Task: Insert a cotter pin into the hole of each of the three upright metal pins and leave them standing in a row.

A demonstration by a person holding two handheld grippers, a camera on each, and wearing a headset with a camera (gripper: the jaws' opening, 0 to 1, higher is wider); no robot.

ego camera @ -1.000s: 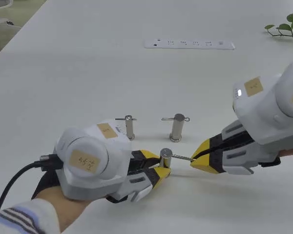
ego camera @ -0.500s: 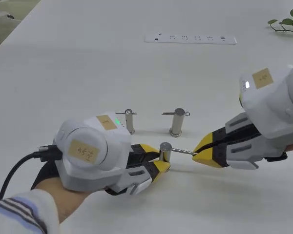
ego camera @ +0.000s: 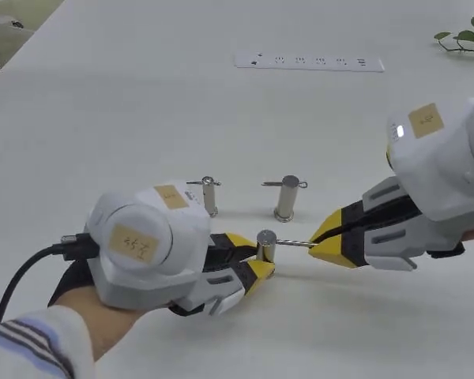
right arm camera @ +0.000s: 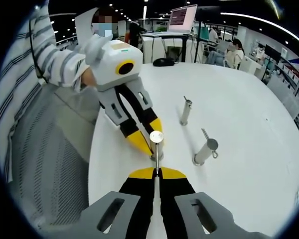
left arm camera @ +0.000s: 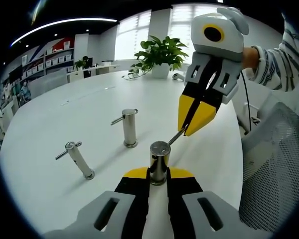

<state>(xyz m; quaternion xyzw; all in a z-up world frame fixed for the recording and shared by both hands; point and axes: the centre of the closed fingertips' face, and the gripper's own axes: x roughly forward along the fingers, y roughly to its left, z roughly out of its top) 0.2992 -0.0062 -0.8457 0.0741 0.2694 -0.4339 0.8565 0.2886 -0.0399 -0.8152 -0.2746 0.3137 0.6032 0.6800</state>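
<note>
I am looking down at the white desk (ego camera: 142, 103), which is carrying all the work.

The left tool (ego camera: 258, 259) is lying low over the desk. Its yellow-tipped jaws are closed against the lower shaft of the near metal pin (ego camera: 266, 245), one on each side, and are holding it upright.

The right tool (ego camera: 316, 243) is coming in from the person's right with its jaws pressed together. Their tips are pinching the outer end of the loose cotter pin (ego camera: 294, 242).

A white power strip (ego camera: 310, 61) is lying at the far side of the desk, well apart from the work. Green plant leaves (ego camera: 466, 38) are showing at the far right edge.

The rear-left metal pin (ego camera: 210, 197) and the rear-right metal pin (ego camera: 287, 199) are standing upright behind the near one, apart from both tools. The rear-left cotter pin (ego camera: 196, 183) and the rear-right cotter pin (ego camera: 270, 184) are each sitting crosswise through the head of their metal pin.

The loose cotter pin is lying roughly level between the right tool and the head of the near metal pin. Its free end is meeting the side of that head. I cannot tell how far it is entering the hole.
</note>
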